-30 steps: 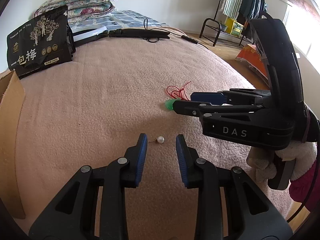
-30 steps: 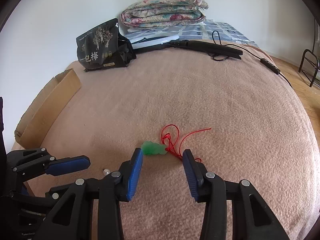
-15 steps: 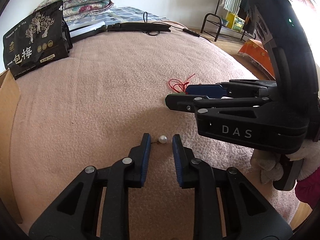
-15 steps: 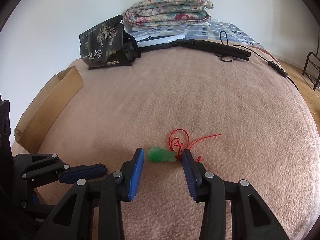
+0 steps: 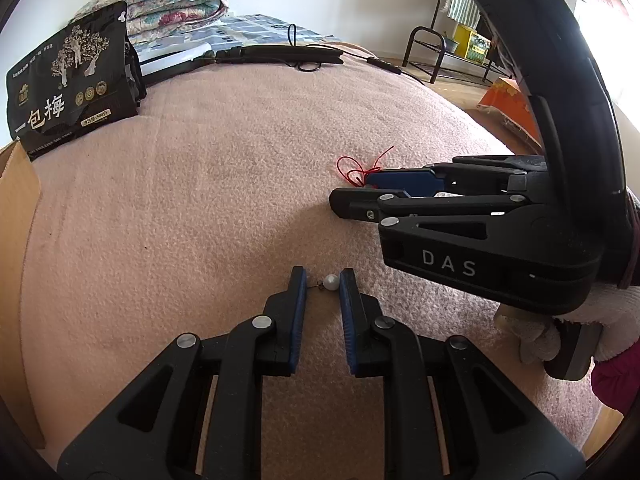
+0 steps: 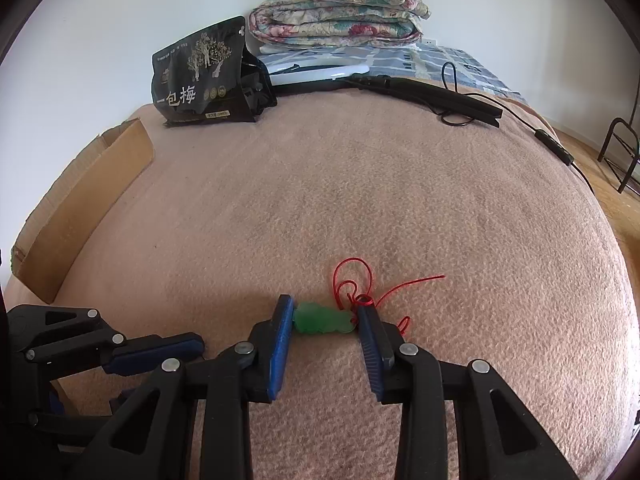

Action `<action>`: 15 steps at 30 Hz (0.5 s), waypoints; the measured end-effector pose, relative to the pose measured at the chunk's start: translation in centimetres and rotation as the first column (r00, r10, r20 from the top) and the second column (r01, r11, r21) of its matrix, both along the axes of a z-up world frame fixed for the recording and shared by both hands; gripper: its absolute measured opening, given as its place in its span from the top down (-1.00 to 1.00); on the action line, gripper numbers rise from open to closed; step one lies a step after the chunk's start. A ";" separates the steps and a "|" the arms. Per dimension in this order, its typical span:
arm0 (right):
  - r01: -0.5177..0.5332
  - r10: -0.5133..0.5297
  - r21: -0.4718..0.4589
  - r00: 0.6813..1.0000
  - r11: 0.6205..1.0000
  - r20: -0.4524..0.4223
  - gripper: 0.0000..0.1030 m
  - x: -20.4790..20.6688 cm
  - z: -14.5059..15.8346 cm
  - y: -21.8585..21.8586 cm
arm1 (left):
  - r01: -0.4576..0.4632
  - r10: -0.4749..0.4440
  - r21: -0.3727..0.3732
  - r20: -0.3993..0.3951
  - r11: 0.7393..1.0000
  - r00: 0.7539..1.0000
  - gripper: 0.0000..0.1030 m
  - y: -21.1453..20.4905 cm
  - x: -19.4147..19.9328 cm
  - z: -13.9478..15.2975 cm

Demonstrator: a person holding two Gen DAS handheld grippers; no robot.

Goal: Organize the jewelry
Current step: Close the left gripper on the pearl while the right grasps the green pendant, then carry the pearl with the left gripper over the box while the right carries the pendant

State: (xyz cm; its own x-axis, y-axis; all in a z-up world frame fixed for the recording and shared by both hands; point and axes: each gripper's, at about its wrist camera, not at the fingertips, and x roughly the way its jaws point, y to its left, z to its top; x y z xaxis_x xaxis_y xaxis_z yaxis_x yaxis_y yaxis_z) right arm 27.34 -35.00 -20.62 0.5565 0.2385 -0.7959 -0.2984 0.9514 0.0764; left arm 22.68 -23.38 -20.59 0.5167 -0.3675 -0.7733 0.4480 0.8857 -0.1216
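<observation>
A white pearl earring (image 5: 330, 281) lies on the pink blanket (image 5: 224, 184) between the tips of my left gripper (image 5: 323, 280), whose jaws stand close around it, the right pad touching the pearl. A green jade pendant (image 6: 323, 319) on a red cord (image 6: 352, 284) lies between the tips of my right gripper (image 6: 325, 318); both pads touch its ends. In the left wrist view the right gripper (image 5: 360, 196) lies to the right, hiding the pendant; only the red cord (image 5: 354, 170) shows.
A black snack bag (image 6: 200, 76) stands at the far left. Folded quilts (image 6: 336, 16) lie at the back. A black hair straightener (image 6: 432, 94) with its cable lies far right. A cardboard flap (image 6: 80, 216) borders the left edge. A metal rack (image 5: 448, 56) stands beyond the bed.
Both grippers moved forward and narrowed. The left jaws now flank the pearl earring closely; the right jaws have closed in until they touch the ends of the jade pendant.
</observation>
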 end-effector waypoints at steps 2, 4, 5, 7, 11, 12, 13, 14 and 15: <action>0.006 -0.006 0.007 1.000 1.000 0.002 0.37 -0.1 0.1 -0.1 | 0.001 -0.001 -0.002 0.001 1.000 1.000 0.70 0.0 -0.1 0.1; 0.012 -0.012 0.014 1.000 1.000 0.006 0.37 -0.3 0.3 -0.3 | 0.000 0.000 -0.004 0.002 1.000 1.000 0.70 0.2 -0.1 0.4; 0.016 -0.016 0.019 1.000 1.000 0.007 0.37 -0.5 0.5 -0.4 | 0.001 -0.001 -0.005 0.003 1.000 1.000 0.70 0.3 -0.2 0.5; 0.029 -0.030 0.033 1.000 0.999 0.010 0.37 -0.8 0.8 -0.9 | 0.001 -0.001 -0.005 0.009 1.000 1.000 0.70 0.4 -0.4 0.9; 0.057 -0.057 0.053 0.998 0.997 0.014 0.37 -1.6 1.6 -1.8 | -0.001 0.001 -0.010 0.029 1.000 1.000 0.70 0.9 -0.9 2.0; 0.063 -0.064 0.056 0.998 0.996 0.015 0.37 -1.8 1.9 -2.1 | -0.004 0.004 -0.014 0.033 1.000 0.999 0.70 1.1 -1.0 2.4; 0.067 -0.068 0.061 0.998 0.996 0.016 0.37 -2.0 2.2 -2.3 | -0.006 0.006 -0.016 0.038 1.000 0.999 0.70 1.2 -1.1 2.7; 0.071 -0.072 0.065 0.997 0.995 0.018 0.37 -2.3 2.5 -2.4 | -0.008 0.009 -0.020 0.044 1.000 0.999 0.70 1.5 -1.2 3.1; 0.075 -0.076 0.066 0.997 0.995 0.021 0.37 -2.5 2.9 -2.6 | -0.010 0.011 -0.025 0.049 1.000 0.999 0.70 1.7 -1.4 3.5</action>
State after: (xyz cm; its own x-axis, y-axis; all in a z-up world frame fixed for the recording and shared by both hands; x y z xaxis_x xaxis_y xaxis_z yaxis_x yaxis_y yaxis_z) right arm 24.83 -37.55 -17.77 0.5932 0.2460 -0.7666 -0.2285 0.9645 0.1327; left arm 21.29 -21.67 -17.09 0.5579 -0.3801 -0.7377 0.4444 0.8876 -0.1213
